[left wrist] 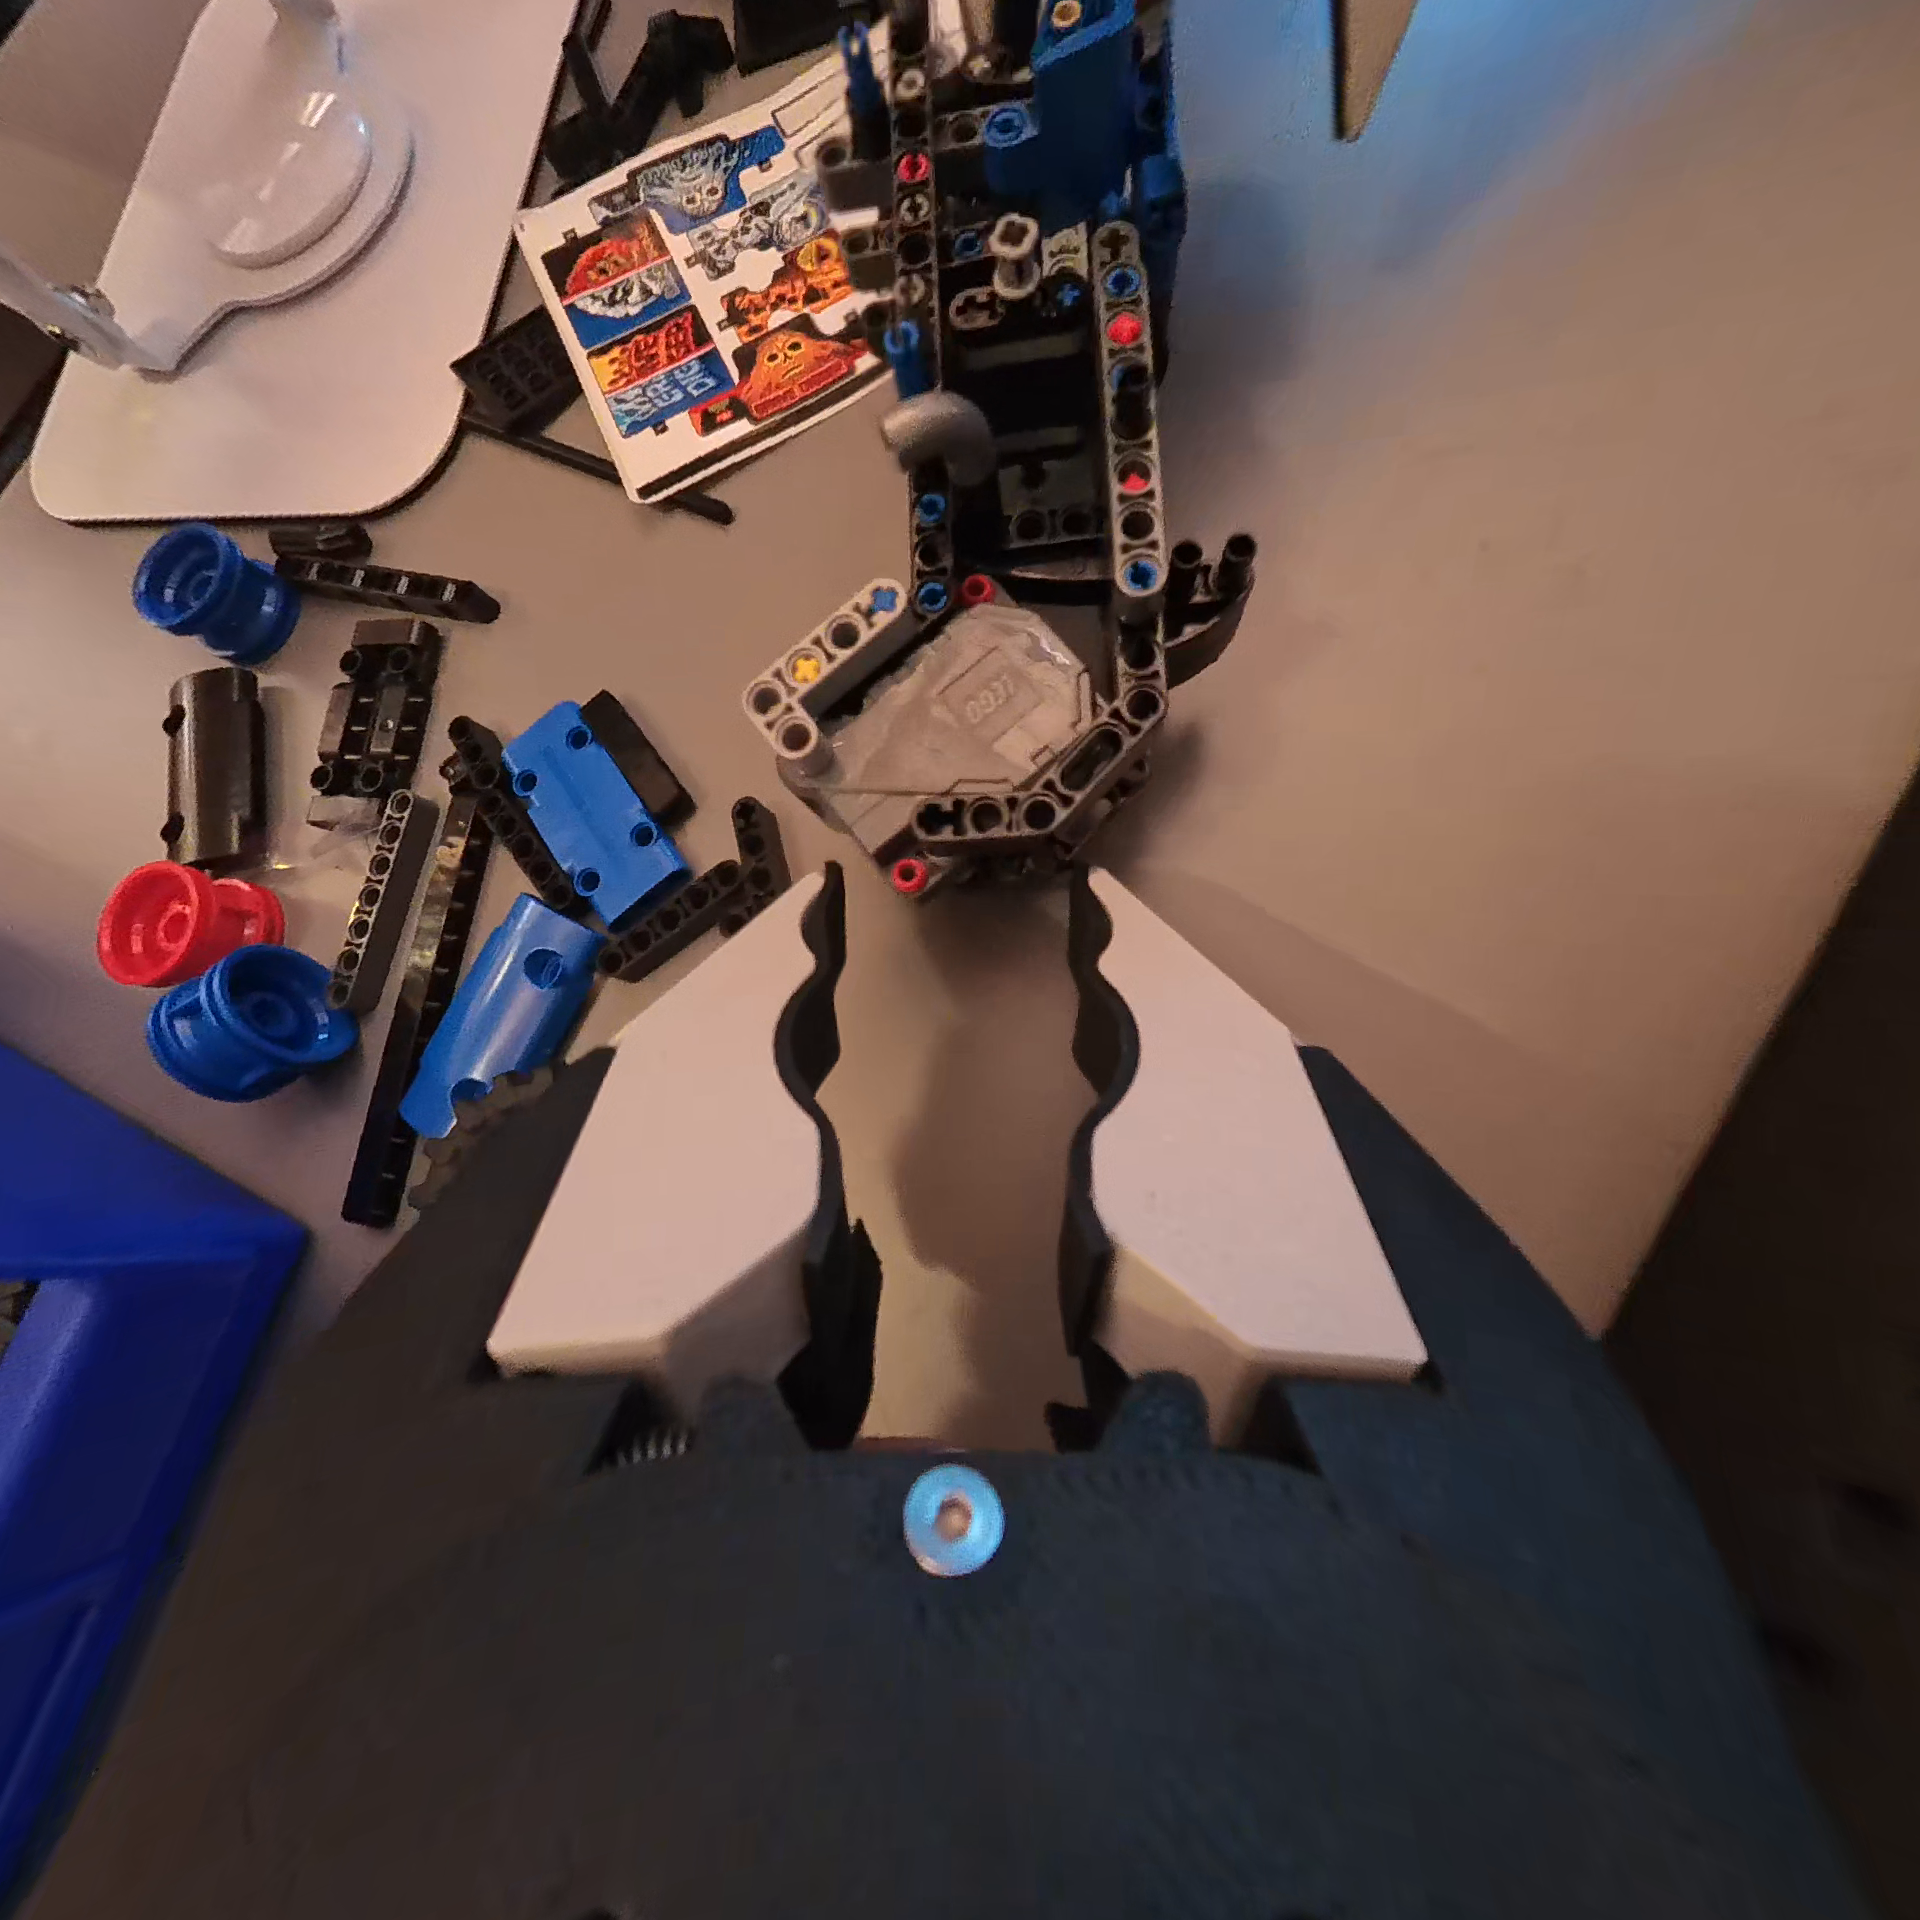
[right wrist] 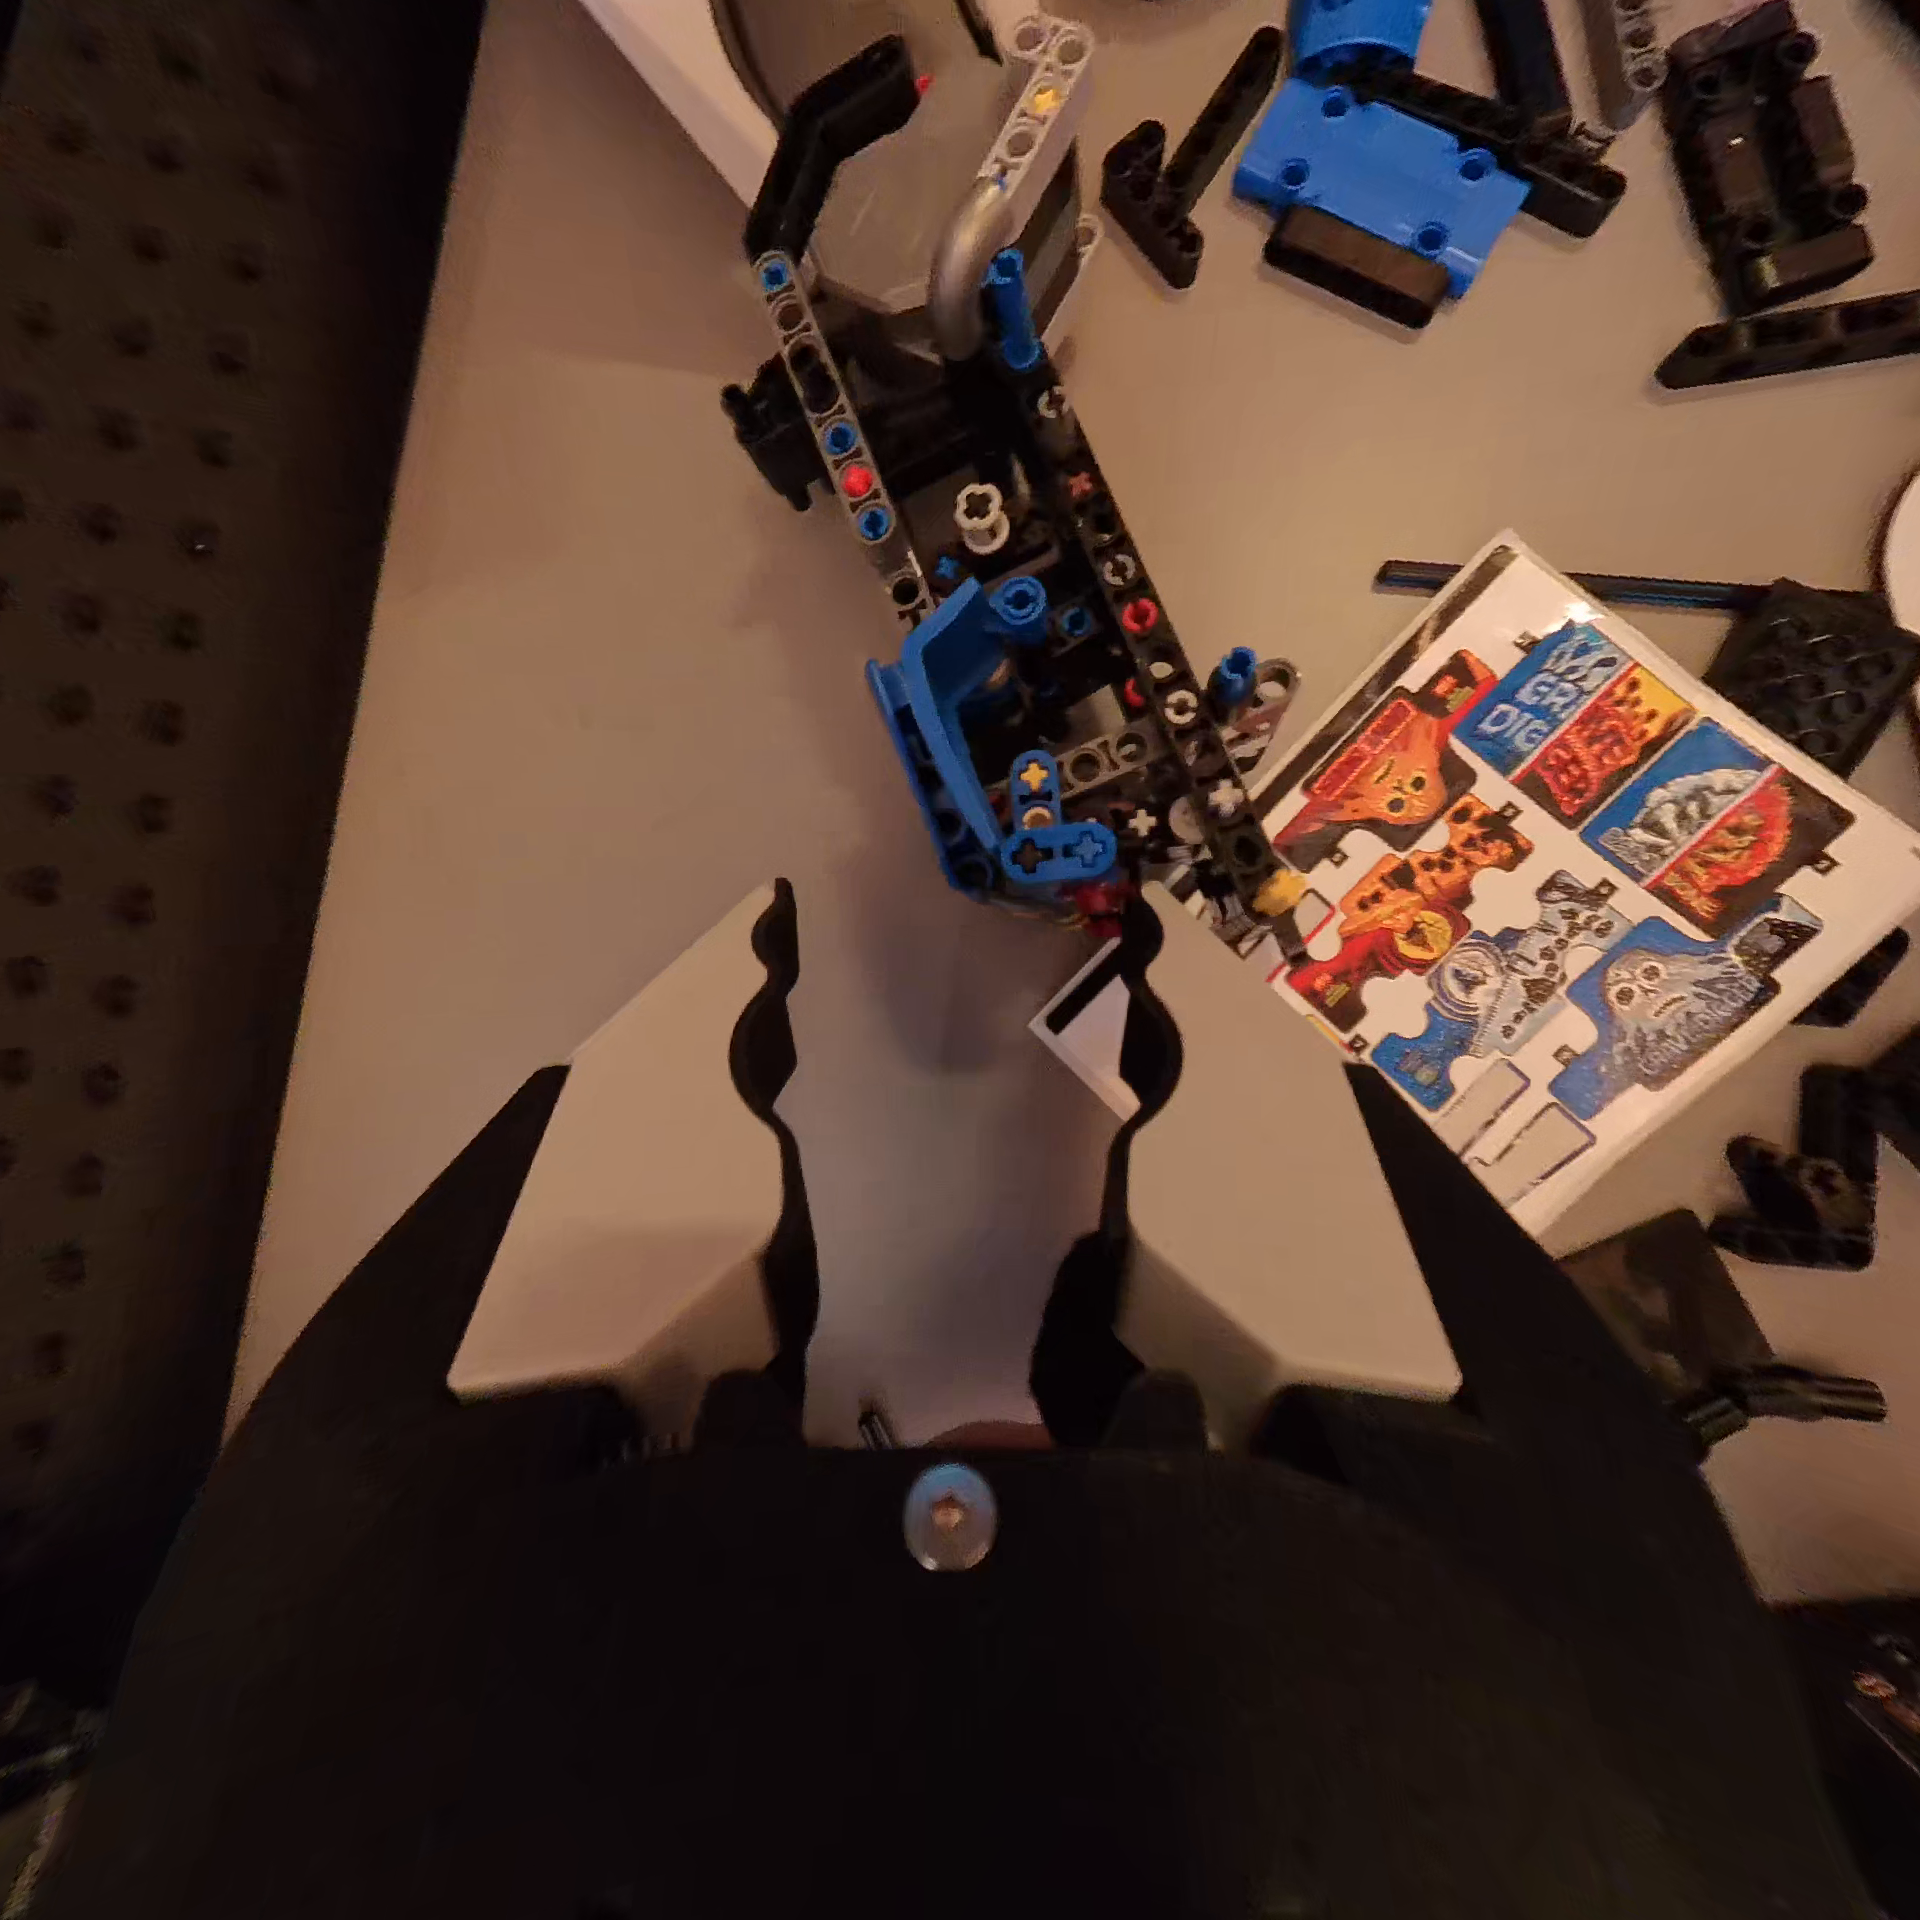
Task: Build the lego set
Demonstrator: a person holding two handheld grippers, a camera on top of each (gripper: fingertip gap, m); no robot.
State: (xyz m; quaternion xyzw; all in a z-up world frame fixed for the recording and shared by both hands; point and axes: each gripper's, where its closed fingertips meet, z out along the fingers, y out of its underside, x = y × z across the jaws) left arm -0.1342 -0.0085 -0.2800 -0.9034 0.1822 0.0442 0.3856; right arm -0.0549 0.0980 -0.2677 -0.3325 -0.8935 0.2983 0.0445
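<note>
Both the left gripper and right gripper gape empty, the chassis stretching toward twelve o'clock just beyond each.

One half-built model, one sticker sheet, two blue wheel hubs, one red hub, two blue panels.

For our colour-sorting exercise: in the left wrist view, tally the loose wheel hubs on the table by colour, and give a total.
Blue wheel hubs: 2
Red wheel hub: 1
Total: 3
</note>
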